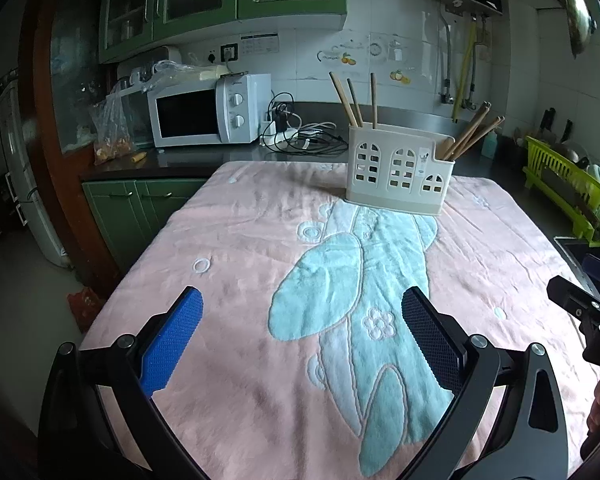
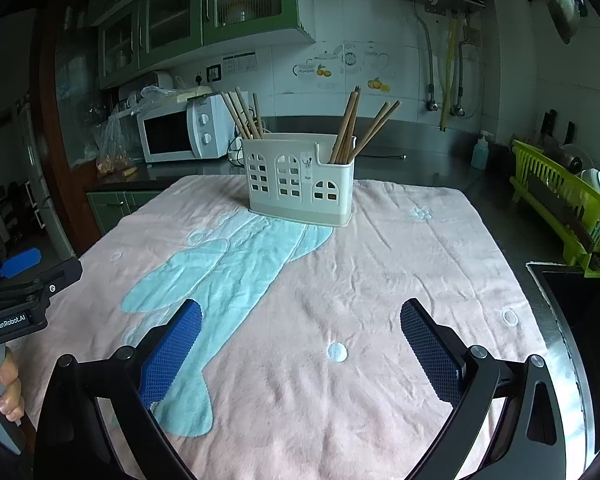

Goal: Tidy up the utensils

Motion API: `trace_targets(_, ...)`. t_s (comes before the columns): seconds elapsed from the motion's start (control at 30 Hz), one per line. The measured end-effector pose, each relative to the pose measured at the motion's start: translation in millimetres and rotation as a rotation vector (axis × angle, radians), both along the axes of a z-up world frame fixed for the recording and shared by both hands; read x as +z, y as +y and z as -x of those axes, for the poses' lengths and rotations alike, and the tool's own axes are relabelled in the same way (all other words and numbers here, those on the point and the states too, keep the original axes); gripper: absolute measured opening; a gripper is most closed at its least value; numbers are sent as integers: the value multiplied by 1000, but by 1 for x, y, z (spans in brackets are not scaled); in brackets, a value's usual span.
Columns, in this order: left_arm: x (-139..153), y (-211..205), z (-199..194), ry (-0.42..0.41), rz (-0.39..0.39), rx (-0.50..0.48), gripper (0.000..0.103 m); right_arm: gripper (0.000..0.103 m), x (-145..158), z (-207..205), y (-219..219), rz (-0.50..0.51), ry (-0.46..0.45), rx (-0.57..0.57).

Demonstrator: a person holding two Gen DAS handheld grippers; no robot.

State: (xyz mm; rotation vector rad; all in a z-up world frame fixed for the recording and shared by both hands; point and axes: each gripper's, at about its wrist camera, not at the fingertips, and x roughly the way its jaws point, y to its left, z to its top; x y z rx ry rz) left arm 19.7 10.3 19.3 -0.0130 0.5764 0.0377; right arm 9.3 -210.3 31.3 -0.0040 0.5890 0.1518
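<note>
The left hand-held gripper (image 1: 302,344) hovers low over the near part of the surface, its blue-padded fingers (image 1: 172,344) spread wide with nothing between them. The right hand-held gripper (image 2: 300,346) does likewise, jaws wide apart and empty, just to the right of the left one; each shows at the edge of the other's view.

The surface is covered by a pink towel (image 1: 240,360) with a pale blue cartoon figure. Well ahead of both grippers, at the far end of the towel, stands a cream utensil holder (image 1: 400,170) with arched window cut-outs, upright. From the left wrist view it sits ahead and slightly right of centre; from the right wrist view it sits ahead and slightly left (image 2: 300,178). Wooden chopsticks (image 1: 350,100) lean out of its left compartment, and another bunch (image 1: 474,130) leans rightwards out of its lower right compartment. No utensil lies loose on the towel.

Behind the surface are a white microwave (image 1: 208,112) and, to the right, a green dish rack (image 1: 572,188).
</note>
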Motion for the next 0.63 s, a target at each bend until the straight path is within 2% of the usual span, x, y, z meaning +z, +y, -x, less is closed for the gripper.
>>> trace_targets(0.63, -9, -1, -10, 8, 8, -12, 98, 96, -13, -11, 1, 11, 25, -4)
